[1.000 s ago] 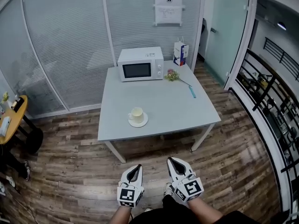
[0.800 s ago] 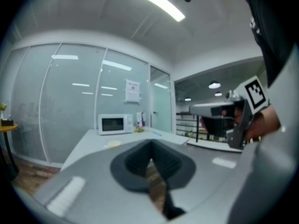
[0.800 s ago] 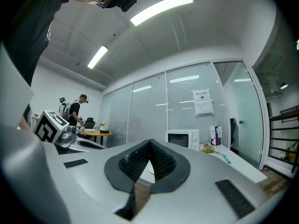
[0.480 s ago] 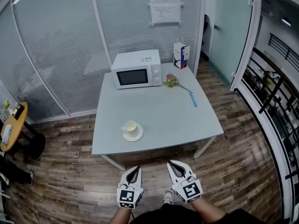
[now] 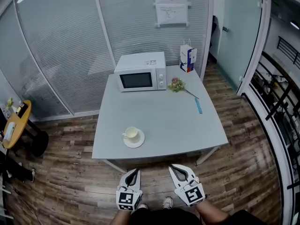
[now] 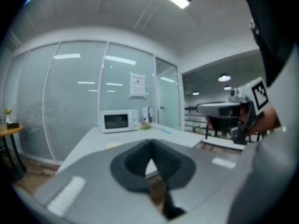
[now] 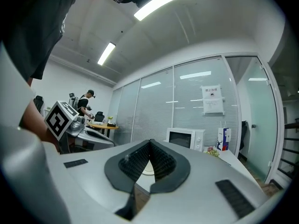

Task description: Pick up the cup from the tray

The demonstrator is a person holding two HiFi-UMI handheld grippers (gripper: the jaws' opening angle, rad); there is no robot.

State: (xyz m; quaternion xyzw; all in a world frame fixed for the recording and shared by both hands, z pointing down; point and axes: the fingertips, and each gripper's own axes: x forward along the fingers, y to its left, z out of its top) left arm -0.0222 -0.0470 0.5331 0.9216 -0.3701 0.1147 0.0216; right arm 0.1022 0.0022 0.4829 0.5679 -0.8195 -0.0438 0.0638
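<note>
Hanging below the table's near edge: left gripper point(image 5: 132, 172) pressed together, empty | right gripper point(image 5: 176, 167) likewise closed, empty | forearms cut off at the bottom | pale rounded cup point(image 5: 131, 133) on round white tray point(image 5: 136, 143), well apart from both | matte grey table point(image 5: 178, 121)

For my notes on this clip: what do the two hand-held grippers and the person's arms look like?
The left gripper and right gripper match: pale grey-white plastic tongs tapering to a point, lined inside with black ribbed pads. Each carries a white cube with black square markers at its rear. No cables show. The forearms are unsleeved; dark clothing shows below.
</note>
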